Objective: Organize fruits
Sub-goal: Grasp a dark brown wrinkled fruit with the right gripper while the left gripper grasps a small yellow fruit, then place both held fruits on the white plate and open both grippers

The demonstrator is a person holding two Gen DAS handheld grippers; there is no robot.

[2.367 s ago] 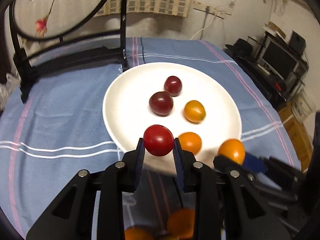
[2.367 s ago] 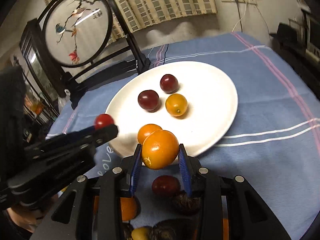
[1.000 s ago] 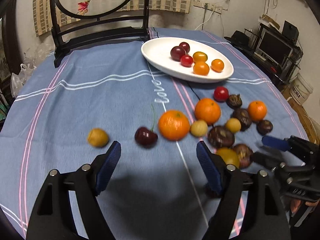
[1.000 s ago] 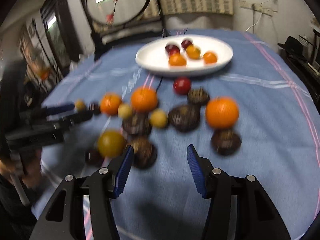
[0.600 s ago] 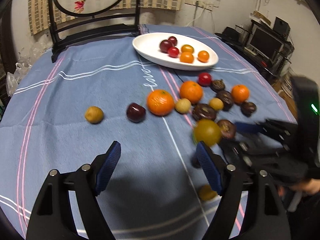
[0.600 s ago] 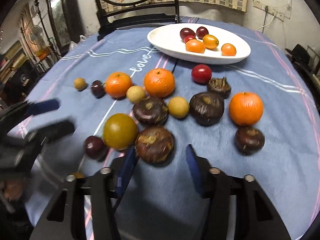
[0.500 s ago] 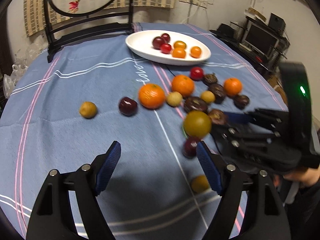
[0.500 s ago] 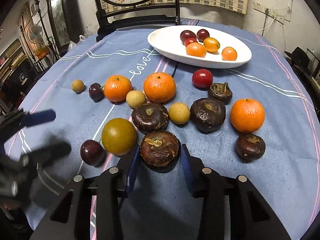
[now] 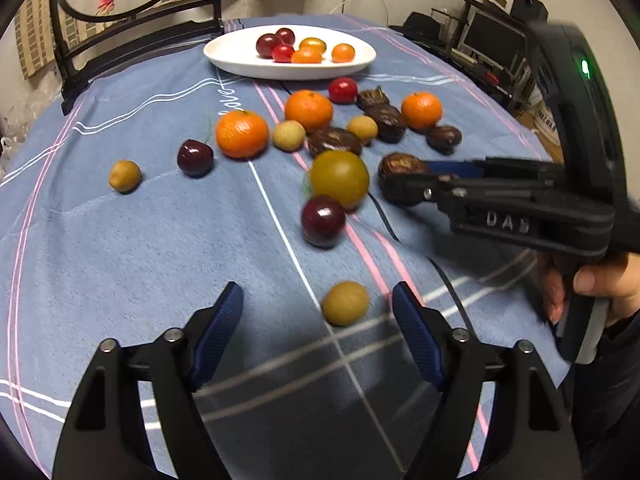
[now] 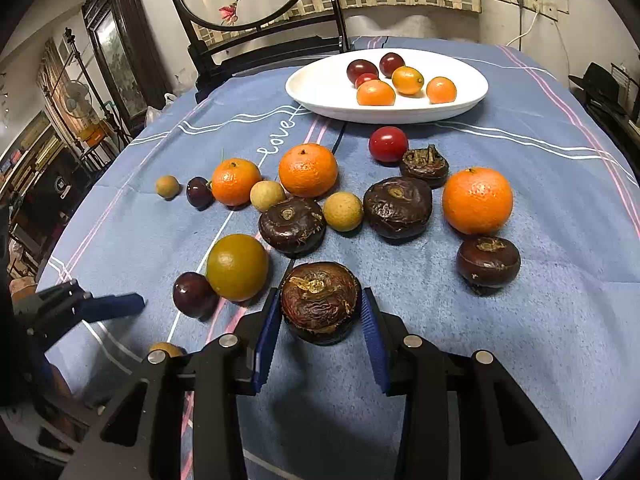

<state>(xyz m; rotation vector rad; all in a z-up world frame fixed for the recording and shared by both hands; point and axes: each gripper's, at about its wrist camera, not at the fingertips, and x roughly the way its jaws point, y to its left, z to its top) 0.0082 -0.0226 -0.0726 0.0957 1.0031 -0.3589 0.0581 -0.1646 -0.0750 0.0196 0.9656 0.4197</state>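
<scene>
Pick step: our right gripper (image 10: 320,322) brackets the chestnut (image 10: 319,301), jaws wide, not yet clamped; left gripper (image 9: 318,322) spread over a longan (image 9: 345,303); next, squeeze, carry to the plate (image 10: 320,102).

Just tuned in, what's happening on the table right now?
A person is sorting fruit with a handheld tool in each hand. The right tool has its blue pads on either side of a dark brown water chestnut that sits on the blue cloth; whether they grip it is unclear. The left tool is open and empty, just short of a small tan longan. The white plate already holds six small fruits; many more lie loose.
</scene>
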